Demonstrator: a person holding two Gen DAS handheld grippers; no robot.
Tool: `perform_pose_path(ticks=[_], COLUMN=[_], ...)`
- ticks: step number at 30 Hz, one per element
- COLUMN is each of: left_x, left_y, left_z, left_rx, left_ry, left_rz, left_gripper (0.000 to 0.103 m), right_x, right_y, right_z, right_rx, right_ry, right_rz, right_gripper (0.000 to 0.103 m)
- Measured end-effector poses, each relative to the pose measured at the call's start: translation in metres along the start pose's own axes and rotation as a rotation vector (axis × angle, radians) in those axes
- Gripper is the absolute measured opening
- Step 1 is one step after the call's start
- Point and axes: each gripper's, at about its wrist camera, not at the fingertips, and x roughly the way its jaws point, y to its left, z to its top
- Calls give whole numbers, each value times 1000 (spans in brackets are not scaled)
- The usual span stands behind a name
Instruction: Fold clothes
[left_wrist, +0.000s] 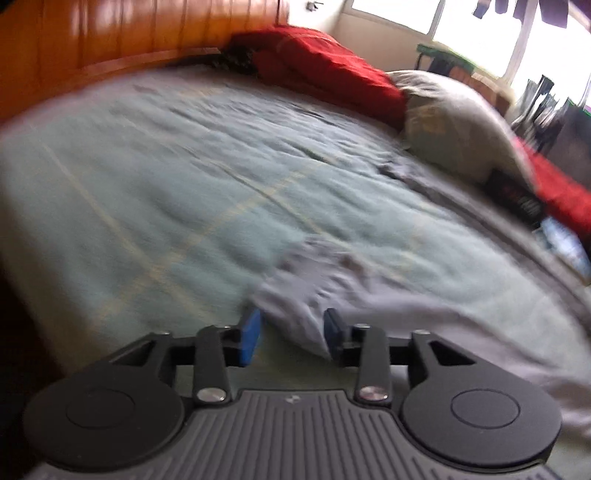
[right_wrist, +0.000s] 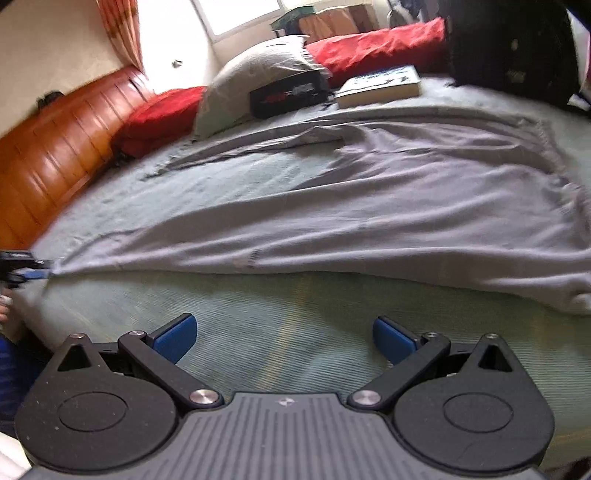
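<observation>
Grey garment (right_wrist: 369, 206) lies spread across the green bedspread (right_wrist: 258, 332), a corner between the left gripper (left_wrist: 291, 338)'s parted pads, unpinched. Right gripper (right_wrist: 284, 338) hangs wide open over bare cover. Beyond — book (right_wrist: 380, 86), black case (right_wrist: 288, 94), grey pillow (right_wrist: 251, 74), red cushions (right_wrist: 376, 51), wooden headboard (right_wrist: 59, 140).

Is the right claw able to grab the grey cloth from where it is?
Probably yes. The right claw is wide open over bare bedspread, and the grey cloth lies just ahead with nothing between them. The book and pillows sit far behind it.
</observation>
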Motion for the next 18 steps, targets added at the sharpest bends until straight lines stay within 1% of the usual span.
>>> perform_pose_path(ticks=[3, 5, 6, 9, 10, 12, 13, 15, 16, 18], left_x=[-14, -21, -24, -32, -34, -39, -43, -49, -53, -58], left_y=[-5, -17, -28, -74, -93, -129, -146, -181, -198, -223], left_z=[-2, -6, -9, -24, -31, -47, -57, -78, -88, -108], left_rx=[52, 96, 130, 297, 366, 503, 570, 703, 770, 847], left_ry=[-18, -26, -30, -45, -50, -51, -42, -22, -13, 35], left_rz=[-8, -43, -63, -122, -145, -199, -233, -302, -336, -427], left_gripper=[39, 40, 43, 53, 58, 63, 66, 67, 69, 71], right_x=[-1, -2, -3, -7, -8, -7, -6, -4, -3, -1], right_y=[-7, -11, -12, -9, -7, 0, 3, 6, 7, 7], right_z=[-2, -4, -5, -4, -3, 0, 1, 5, 7, 11], right_rx=[-32, -50, -56, -104, -138, -219, -250, -294, -306, -292], right_ry=[-2, -4, -9, -30, -37, -41, -36, -16, -5, 23], right_rz=[-103, -167, -183, -219, -237, -278, -288, -288, -273, -203], right_gripper=[103, 103, 103, 103, 103, 103, 103, 103, 103, 103])
